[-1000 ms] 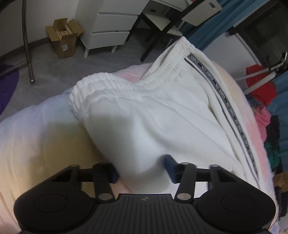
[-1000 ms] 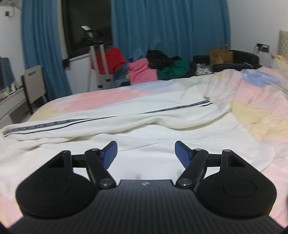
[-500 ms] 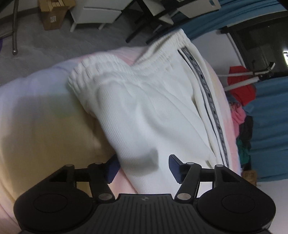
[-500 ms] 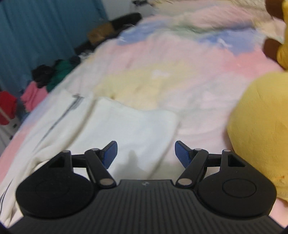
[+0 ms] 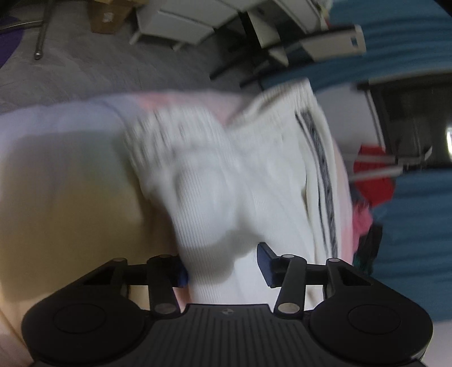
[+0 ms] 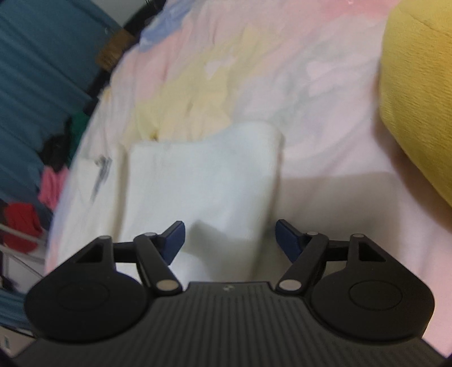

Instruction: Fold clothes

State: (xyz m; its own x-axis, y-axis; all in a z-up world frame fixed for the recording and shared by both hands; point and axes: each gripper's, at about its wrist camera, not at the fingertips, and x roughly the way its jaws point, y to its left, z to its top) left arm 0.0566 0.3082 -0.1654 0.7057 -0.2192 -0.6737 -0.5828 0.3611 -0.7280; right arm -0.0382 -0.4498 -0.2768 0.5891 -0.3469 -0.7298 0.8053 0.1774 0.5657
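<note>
Bed (image 6: 325,118) with pastel quilt in pink, yellow and blue patches fills most of both views. White sweatpants (image 5: 226,192) lie along it: the left wrist view shows the gathered elastic waistband end near the bed's edge, with a dark patterned side stripe (image 5: 325,180) running down the fabric; the right wrist view shows the leg cuff end (image 6: 203,175), flat and squared off. Both views blurred.

Surroundings: large yellow plush object (image 6: 418,93) on the quilt, right of the cuff, apart from it. Blue curtains (image 6: 34,70) behind the bed, heap of red, pink and green clothes (image 6: 50,180) beside them. Off the bed's end, grey floor, white drawer unit (image 5: 180,25), cardboard box (image 5: 108,17), chair (image 5: 310,48).

Left claw (image 5: 223,265) low over the pants below the waistband, jaws spread wide, cloth bulging up between them; the left pad is partly hidden by the fabric, nothing clamped.

Right claw (image 6: 229,240) hovers at the cuff end, jaws wide apart, cloth beneath the gap, nothing gripped.
</note>
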